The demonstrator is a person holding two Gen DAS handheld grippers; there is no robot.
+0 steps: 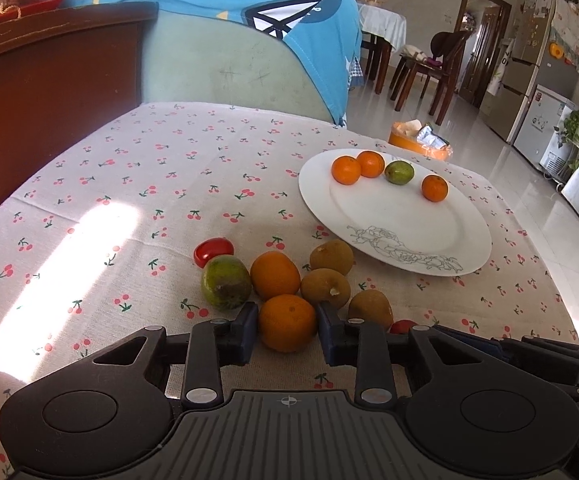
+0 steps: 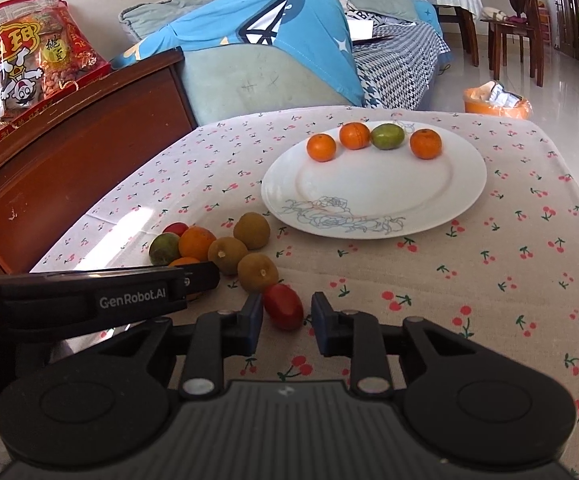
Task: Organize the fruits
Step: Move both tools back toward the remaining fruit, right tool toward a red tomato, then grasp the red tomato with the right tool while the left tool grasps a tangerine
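Note:
A white plate on the cherry-print tablecloth holds three oranges and a green fruit along its far rim. A pile of loose fruit lies near the front: oranges, brown kiwis, a green fruit and red tomatoes. My left gripper is open around an orange, fingers on either side of it on the cloth. My right gripper is open around a red tomato. The left gripper's body hides part of the pile in the right wrist view.
A wooden cabinet with snack bags stands at the left. A sofa with a blue cover is behind the table. An orange bin sits on the floor past the far edge. The table edge drops off at the right.

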